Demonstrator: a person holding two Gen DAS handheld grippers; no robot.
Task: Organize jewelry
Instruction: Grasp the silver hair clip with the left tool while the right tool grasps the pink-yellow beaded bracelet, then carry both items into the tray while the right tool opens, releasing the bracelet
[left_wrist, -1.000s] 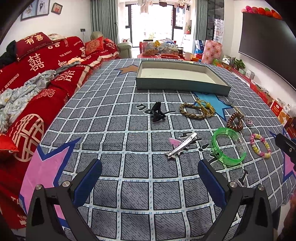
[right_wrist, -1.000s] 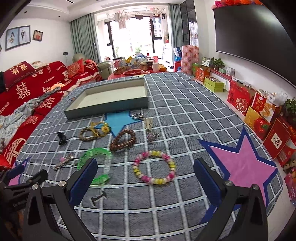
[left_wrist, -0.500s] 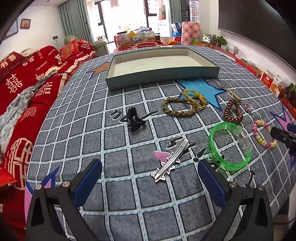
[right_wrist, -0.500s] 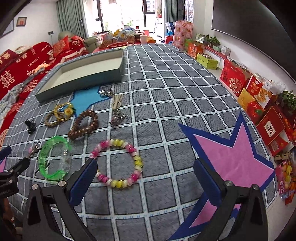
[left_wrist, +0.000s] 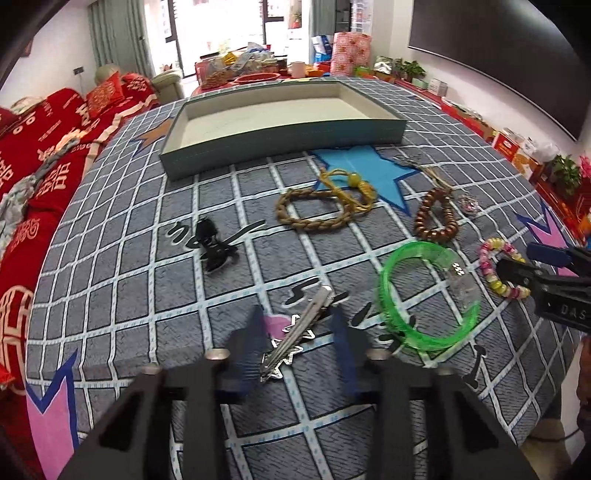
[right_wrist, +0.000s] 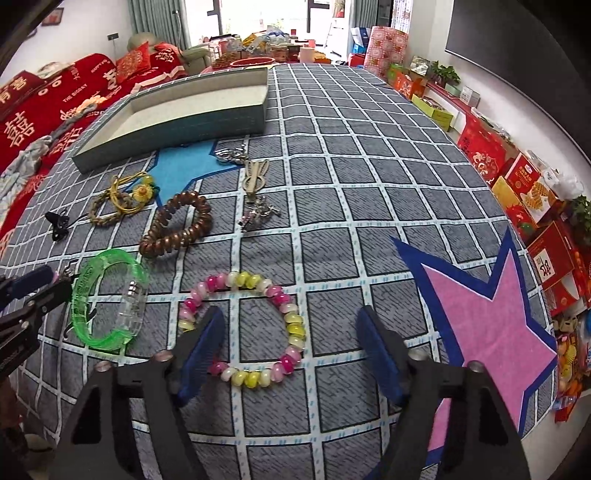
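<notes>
Shallow grey-green tray (left_wrist: 280, 136) at the far end of the checked cloth (left_wrist: 129, 288), nothing in it, all jewelry lying out in front. Left gripper (left_wrist: 301, 332) just narrowing around the silver hair clip (left_wrist: 295, 332), pads blurred, not clearly pressing. Right gripper (right_wrist: 290, 345) half closed, straddling the pink-yellow bead bracelet (right_wrist: 243, 325), no grip.
</notes>
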